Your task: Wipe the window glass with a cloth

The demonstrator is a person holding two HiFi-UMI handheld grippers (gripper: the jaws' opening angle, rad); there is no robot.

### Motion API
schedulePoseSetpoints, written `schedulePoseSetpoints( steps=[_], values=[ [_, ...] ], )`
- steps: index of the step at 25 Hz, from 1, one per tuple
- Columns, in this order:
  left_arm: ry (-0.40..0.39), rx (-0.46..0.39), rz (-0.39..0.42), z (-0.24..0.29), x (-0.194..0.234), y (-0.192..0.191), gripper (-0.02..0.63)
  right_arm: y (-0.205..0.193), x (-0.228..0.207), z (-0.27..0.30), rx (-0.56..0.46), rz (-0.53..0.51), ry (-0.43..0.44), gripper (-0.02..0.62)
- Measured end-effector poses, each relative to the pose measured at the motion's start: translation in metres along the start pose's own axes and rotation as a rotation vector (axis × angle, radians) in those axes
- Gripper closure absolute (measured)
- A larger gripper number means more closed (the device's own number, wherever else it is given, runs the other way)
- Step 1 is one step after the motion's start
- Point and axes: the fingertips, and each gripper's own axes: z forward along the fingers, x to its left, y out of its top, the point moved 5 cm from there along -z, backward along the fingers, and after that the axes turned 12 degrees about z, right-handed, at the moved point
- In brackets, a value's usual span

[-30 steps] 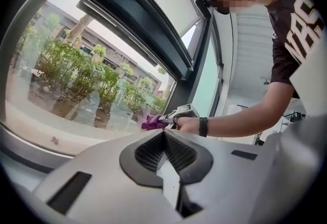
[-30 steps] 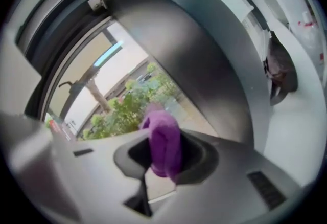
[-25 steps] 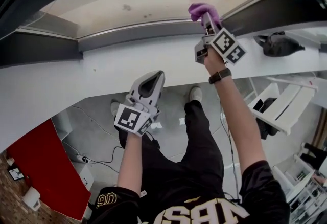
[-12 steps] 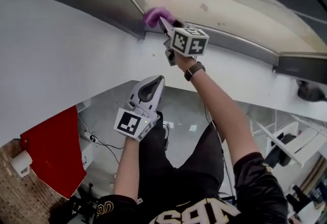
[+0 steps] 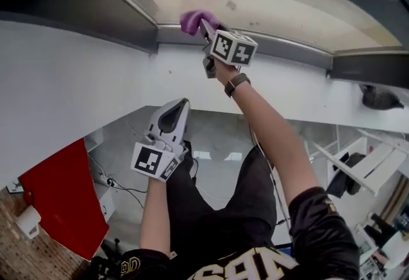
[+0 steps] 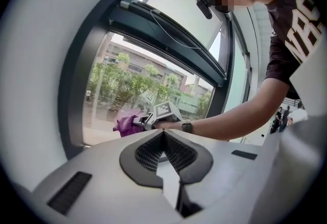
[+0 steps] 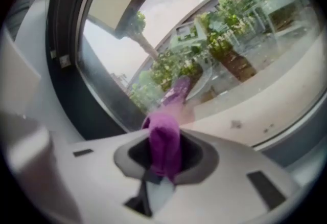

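Note:
My right gripper [image 5: 203,24] is shut on a bunched purple cloth [image 5: 195,20], which it holds at the bottom left corner of the window glass [image 5: 275,4]. In the right gripper view the cloth [image 7: 164,143] fills the jaws, and its purple reflection shows in the glass [image 7: 245,59] just ahead. I cannot tell whether cloth and pane touch. The left gripper view shows the cloth [image 6: 125,123] and the right gripper [image 6: 145,120] against the glass [image 6: 138,90]. My left gripper [image 5: 176,108] hangs lower, away from the window, jaws together and holding nothing.
A dark window frame [image 5: 121,13] borders the glass on the left and along the bottom. Below it runs a white wall ledge [image 5: 77,80]. A dark object [image 5: 380,98] lies on the ledge far right. A red panel [image 5: 64,195] and white shelving [image 5: 348,163] stand on the floor.
My right gripper has carried the cloth leftwards along the bottom of the glass, from near the right frame to the left corner. The left gripper stays low and idle.

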Motion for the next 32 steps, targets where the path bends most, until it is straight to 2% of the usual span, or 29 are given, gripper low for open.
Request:
schedulePoseSetpoints(
  steps=[6, 9, 14, 17, 20, 22, 28, 32],
  values=[
    [-0.186, -0.048, -0.013, 0.104, -0.116, -0.001, 0.589, 0.102, -0.147, -0.149, -0.126, -0.004, -0.143, 0.512],
    [-0.255, -0.065, -0.034, 0.146, -0.17, -0.004, 0.589, 0.142, -0.215, -0.222, -0.215, 0.045, -0.248, 0.512],
    [-0.302, -0.07, -0.058, 0.192, -0.223, -0.014, 0.589, 0.191, -0.316, -0.316, -0.412, 0.229, -0.449, 0.512],
    [-0.301, -0.078, -0.056, 0.202, -0.235, -0.011, 0.589, 0.211, -0.345, -0.348, -0.484, 0.263, -0.513, 0.512],
    [-0.274, -0.077, -0.053, 0.195, -0.223, -0.011, 0.589, 0.2, -0.336, -0.34, -0.479, 0.249, -0.501, 0.512],
    [-0.247, -0.067, -0.049, 0.181, -0.204, -0.013, 0.589, 0.172, -0.309, -0.311, -0.402, 0.209, -0.447, 0.512],
    [-0.154, -0.023, -0.009, 0.114, -0.115, -0.017, 0.589, 0.049, -0.18, -0.166, -0.101, 0.143, -0.191, 0.512],
    [-0.067, -0.003, 0.039, 0.059, -0.047, -0.023, 0.589, -0.024, -0.09, -0.054, 0.043, 0.083, -0.04, 0.512]
  ],
)
